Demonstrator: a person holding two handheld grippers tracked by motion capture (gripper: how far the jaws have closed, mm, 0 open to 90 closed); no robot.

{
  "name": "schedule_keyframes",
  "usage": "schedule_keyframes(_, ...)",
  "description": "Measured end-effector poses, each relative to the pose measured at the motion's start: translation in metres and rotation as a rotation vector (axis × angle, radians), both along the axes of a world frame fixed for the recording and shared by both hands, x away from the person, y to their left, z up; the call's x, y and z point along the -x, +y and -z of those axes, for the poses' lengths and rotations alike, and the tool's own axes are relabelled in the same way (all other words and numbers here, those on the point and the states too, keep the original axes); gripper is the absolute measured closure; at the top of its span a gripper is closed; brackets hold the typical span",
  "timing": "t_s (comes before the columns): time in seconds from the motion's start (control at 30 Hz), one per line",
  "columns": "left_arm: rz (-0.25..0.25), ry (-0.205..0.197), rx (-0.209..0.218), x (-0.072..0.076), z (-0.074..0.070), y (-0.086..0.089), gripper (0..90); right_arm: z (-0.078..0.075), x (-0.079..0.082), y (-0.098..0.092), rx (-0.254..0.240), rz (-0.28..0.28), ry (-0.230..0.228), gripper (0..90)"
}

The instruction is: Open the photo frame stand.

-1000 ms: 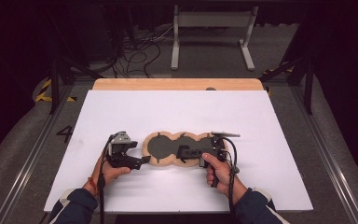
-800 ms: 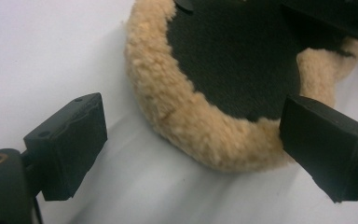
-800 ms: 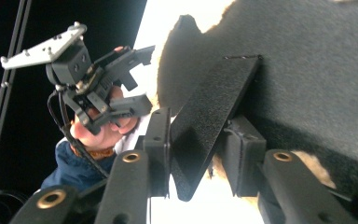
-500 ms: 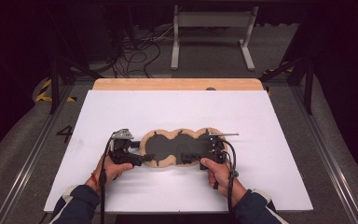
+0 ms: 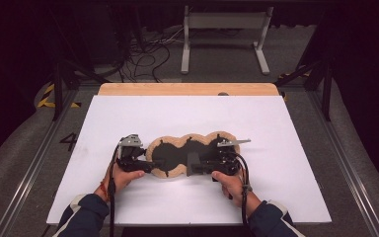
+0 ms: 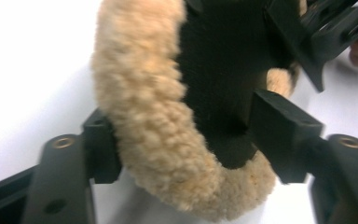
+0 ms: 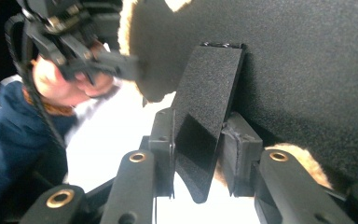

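A flat lobed pad, black across its middle with a tan fleecy rim, lies on the white table near the person's edge, its long side running from left to right in the high view. It sits between the 2 hand-held tools: the left gripper meets it at its left end and the right gripper at its near edge, right of the middle. In the left gripper view the fleecy rim curves down between the 2 black jaws; the jaw on the left of that view stands against the fleece, while the other lies over the black inner face (whether it actually presses there I cannot tell). These jaws have just been closing with the rim between them. In the right gripper view a stiff black tab stands up between that tool's jaws, which are clamped on it from both sides, with the pad's dark face spreading beyond it and a tuft of tan fleece showing low at the right. The same view shows the person's left hand with its gripper farther off at the pad's far end, above a dark blue sleeve. From above, both hands sit close to the pad's near side, the left hand just left of it and the right hand below its right half.
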State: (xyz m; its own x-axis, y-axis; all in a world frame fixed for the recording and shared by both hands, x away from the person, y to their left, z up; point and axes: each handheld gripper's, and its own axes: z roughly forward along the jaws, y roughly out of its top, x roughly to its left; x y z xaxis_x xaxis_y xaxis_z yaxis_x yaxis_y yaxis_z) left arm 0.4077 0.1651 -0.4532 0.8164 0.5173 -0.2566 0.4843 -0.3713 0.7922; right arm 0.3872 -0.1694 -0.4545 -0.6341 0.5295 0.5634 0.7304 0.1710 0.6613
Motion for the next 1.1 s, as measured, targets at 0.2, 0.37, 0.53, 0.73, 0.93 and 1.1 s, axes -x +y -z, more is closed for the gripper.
schedule_keyframes(0.2,0.024,-0.044,0.013,0.009,-0.007,0.006,46.6,-0.005,0.007,0.002,0.065,-0.03,-0.081,68.0)
schedule_keyframes(0.37,0.036,-0.072,0.015,0.014,-0.009,0.007,50.8,-0.008,0.013,0.004,0.112,-0.053,-0.131,67.0)
schedule_keyframes(0.53,0.054,-0.101,0.006,0.02,-0.013,0.007,53.1,-0.014,0.023,0.005,0.194,-0.085,-0.186,59.6)
schedule_keyframes(0.73,0.059,-0.137,-0.019,0.026,-0.015,0.006,53.9,-0.033,0.04,-0.013,0.254,-0.08,-0.296,56.5)
schedule_keyframes(0.93,0.064,-0.172,-0.053,0.031,-0.017,0.004,53.9,-0.057,0.065,-0.047,0.271,-0.008,-0.45,53.0)
schedule_keyframes(1.1,0.055,-0.189,-0.069,0.037,-0.018,0.002,54.1,-0.067,0.076,-0.077,0.252,0.126,-0.531,45.5)
